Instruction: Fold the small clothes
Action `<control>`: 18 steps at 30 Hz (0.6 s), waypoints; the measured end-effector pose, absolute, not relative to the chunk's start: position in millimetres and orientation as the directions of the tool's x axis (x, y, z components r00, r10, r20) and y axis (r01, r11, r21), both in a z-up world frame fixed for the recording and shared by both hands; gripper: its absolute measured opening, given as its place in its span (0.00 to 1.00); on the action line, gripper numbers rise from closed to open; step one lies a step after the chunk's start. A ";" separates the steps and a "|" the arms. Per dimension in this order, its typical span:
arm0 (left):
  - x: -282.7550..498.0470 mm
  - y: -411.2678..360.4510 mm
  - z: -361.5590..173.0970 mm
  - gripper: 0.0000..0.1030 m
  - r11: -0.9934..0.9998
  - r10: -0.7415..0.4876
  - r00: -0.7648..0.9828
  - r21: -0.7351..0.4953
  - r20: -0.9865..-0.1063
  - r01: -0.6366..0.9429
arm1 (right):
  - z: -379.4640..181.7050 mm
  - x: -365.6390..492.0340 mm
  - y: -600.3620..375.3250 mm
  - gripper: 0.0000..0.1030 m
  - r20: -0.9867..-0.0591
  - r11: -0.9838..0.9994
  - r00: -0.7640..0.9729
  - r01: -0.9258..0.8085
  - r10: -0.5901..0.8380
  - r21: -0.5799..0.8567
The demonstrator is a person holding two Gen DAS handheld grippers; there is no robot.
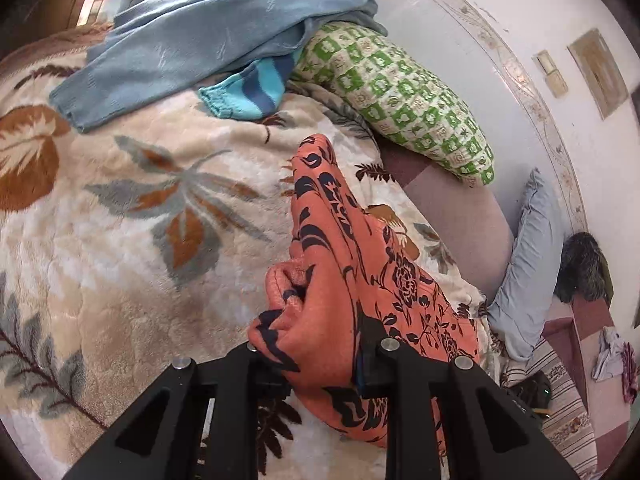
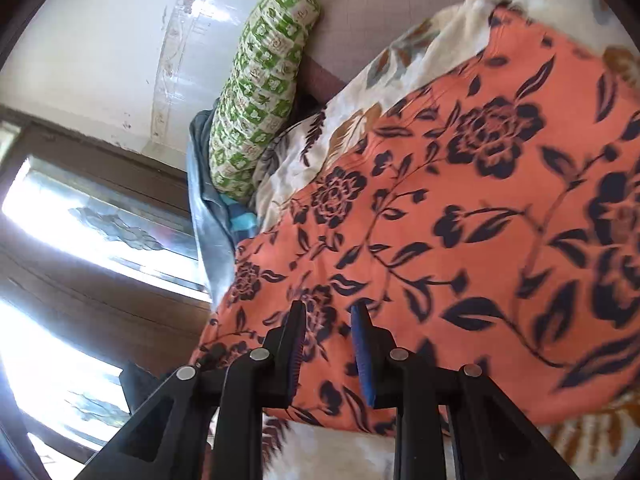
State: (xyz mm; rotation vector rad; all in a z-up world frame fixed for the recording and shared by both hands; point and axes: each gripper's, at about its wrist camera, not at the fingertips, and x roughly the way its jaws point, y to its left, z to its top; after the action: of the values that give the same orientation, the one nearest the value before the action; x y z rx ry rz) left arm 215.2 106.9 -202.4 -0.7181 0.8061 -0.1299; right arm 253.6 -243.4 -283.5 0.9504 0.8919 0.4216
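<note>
An orange garment with a black flower print (image 1: 340, 280) lies on the leaf-patterned blanket (image 1: 120, 220). In the left wrist view a bunched fold of it fills the space between my left gripper's (image 1: 316, 364) fingers, which are shut on it. In the right wrist view the same garment (image 2: 460, 220) spreads flat and wide over the blanket. My right gripper (image 2: 328, 320) hovers over its near edge with a gap between the fingers and nothing clamped.
A light blue garment (image 1: 192, 48) and a blue striped piece (image 1: 252, 92) lie at the far side of the blanket. A green checked pillow (image 1: 400, 92) leans on the wall. A grey-blue pillow (image 1: 528, 264) and a window (image 2: 80, 220) are nearby.
</note>
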 end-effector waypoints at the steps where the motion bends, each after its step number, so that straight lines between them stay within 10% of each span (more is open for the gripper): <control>1: 217.0 101.5 -194.0 0.21 0.770 -0.372 0.698 -0.623 -0.612 -0.136 | -300.5 264.3 -238.1 0.30 -0.538 0.570 0.536 0.123 0.651 0.812; 6: 217.1 59.4 -145.8 0.21 0.846 -0.356 0.723 -0.533 -0.592 -0.020 | -302.8 263.9 -254.7 0.25 -0.539 0.540 0.509 0.163 0.671 0.826; 18: 237.0 -157.7 -97.5 0.21 0.907 -0.422 0.635 -0.305 -0.647 0.291 | -258.7 155.4 -476.9 0.27 -0.435 0.328 0.869 0.351 0.234 0.877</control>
State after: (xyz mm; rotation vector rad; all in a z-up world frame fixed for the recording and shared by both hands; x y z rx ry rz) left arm 236.9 -157.7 -97.5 -0.1785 0.7832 -0.4101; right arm 155.4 -476.9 -258.7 1.2524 0.5470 -0.0821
